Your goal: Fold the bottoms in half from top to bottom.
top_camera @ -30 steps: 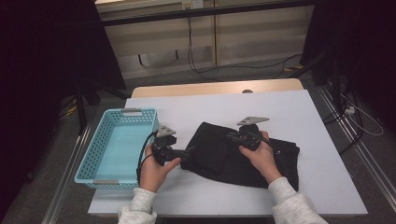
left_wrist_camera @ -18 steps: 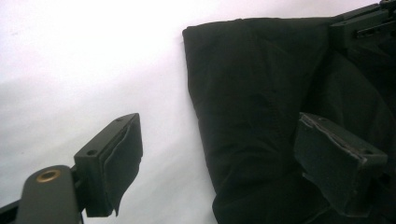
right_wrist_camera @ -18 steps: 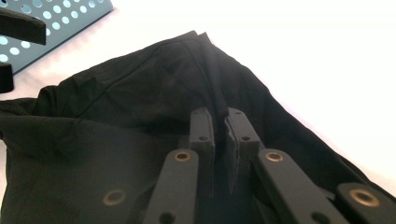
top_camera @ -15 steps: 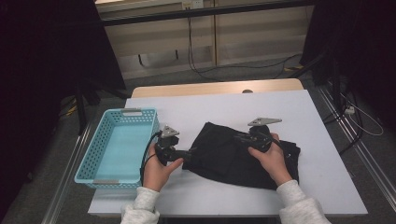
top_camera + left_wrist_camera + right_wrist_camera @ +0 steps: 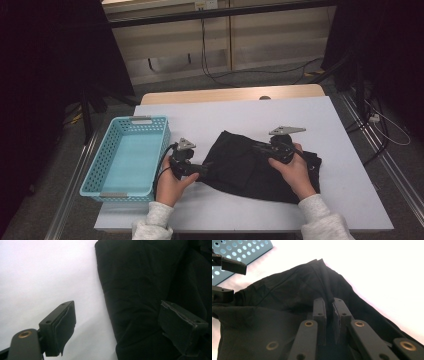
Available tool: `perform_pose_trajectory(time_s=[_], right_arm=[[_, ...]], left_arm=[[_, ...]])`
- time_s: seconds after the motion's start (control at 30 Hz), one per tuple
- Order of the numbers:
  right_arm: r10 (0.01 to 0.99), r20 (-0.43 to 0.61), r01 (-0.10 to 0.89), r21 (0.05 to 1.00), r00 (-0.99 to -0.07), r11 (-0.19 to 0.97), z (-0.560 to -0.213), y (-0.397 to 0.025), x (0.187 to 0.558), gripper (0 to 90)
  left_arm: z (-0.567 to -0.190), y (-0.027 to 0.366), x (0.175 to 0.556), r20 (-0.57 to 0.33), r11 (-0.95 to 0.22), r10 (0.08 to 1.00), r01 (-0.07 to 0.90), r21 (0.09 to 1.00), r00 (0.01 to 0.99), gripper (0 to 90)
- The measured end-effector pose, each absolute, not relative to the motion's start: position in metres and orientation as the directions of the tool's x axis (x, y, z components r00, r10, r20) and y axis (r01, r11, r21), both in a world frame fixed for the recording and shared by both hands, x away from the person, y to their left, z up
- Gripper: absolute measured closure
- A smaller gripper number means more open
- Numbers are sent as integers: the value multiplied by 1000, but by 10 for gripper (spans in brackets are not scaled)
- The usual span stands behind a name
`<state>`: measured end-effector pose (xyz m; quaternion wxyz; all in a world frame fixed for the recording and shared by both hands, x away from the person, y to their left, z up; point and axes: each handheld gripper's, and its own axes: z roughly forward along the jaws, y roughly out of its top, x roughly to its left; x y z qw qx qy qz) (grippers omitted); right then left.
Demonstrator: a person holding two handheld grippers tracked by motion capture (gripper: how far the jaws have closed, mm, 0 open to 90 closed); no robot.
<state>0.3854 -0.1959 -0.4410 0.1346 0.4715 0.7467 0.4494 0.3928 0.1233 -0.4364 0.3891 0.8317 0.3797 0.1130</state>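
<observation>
Here the black cloth [image 5: 260, 165] lies on the white table [image 5: 230, 117] beside the blue basket [image 5: 125, 155]. The right gripper [image 5: 329, 305] pinches a fold of it; the left gripper [image 5: 117, 322] gapes wide astride its edge.

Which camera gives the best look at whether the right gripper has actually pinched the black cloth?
The right gripper view: its right gripper has jaws nearly closed on a raised fold of the black cloth. The high view shows the gripper on the cloth, jaws too small to judge. The left gripper view shows cloth between open jaws.
</observation>
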Motion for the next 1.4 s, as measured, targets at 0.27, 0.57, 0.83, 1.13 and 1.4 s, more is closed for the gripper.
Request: perform_pose_trajectory(time_s=[0.27, 0.57, 0.83, 1.13, 1.4], right_arm=[[829, 215, 579, 801, -516, 153, -439, -200, 382, 813], [836, 211, 583, 799, -506, 151, -439, -208, 378, 814], [842, 215, 586, 798, -494, 140, -438, -213, 376, 810], [848, 219, 587, 799, -483, 128, -437, -220, 374, 825], [844, 206, 602, 782, -495, 163, -440, -218, 373, 742]], left_arm=[[-438, 120, 391, -97, -428, 710, 537, 727, 697, 148], [-438, 121, 391, -94, -431, 707, 532, 729, 701, 147], [-438, 122, 392, -99, -422, 710, 534, 733, 697, 146], [-437, 122, 391, -95, -427, 708, 531, 732, 699, 145], [-438, 119, 391, -98, -427, 706, 532, 731, 701, 144]])
